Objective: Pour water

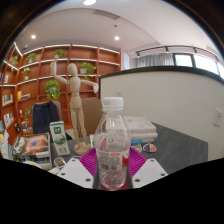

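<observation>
Holding the water bottle (pixel 112 145) pinched between my pads (pixel 91 160), capped and upright; wooden mannequin (pixel 75 100) far left, grey partition (pixel 175 100) far right. Step, I judge: carrying. Next: find a vessel, uncap, tilt.

You cannot see the bottom of the water bottle (pixel 112 145); it drops out of sight low down between the fingers. The bottle hides most of the pink pads (pixel 92 160), so you cannot tell if they press on it. The tips of your gripper (pixel 112 172) are hidden too. Off to one side of the fingers, the small things on the table (pixel 185 150) are too tiny to name. The shelf (pixel 75 60) far beyond is blurry.
</observation>
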A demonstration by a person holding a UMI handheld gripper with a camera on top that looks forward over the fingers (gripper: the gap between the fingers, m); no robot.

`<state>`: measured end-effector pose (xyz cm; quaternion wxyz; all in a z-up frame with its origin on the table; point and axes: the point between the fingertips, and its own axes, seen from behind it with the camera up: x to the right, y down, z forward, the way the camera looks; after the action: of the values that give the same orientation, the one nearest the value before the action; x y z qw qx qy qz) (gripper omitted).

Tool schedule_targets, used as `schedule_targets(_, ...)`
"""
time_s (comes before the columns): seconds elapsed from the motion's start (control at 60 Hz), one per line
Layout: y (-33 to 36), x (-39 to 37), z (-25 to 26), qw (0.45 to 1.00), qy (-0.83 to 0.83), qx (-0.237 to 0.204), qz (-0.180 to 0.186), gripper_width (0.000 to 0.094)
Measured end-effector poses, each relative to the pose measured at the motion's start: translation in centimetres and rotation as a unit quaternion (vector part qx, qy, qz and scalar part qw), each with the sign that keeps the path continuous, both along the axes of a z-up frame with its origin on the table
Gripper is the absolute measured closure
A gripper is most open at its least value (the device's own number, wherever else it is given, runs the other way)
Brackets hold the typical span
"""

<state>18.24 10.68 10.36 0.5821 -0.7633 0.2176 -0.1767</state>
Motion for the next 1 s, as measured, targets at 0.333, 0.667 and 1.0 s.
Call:
schedule_targets(0.333,-0.9,-0.2,-1.3,1.000,0.025,0.001,-0.003,0.0257)
schedule_targets(0.667,-5.7,-5.8,-2.6,0.998,0.031,-0.026,0.052,0.0113)
schedule_targets(1.0,-16.3,-12.7,1.9,0.992,0.003,-0.014,0.128,0.0108)
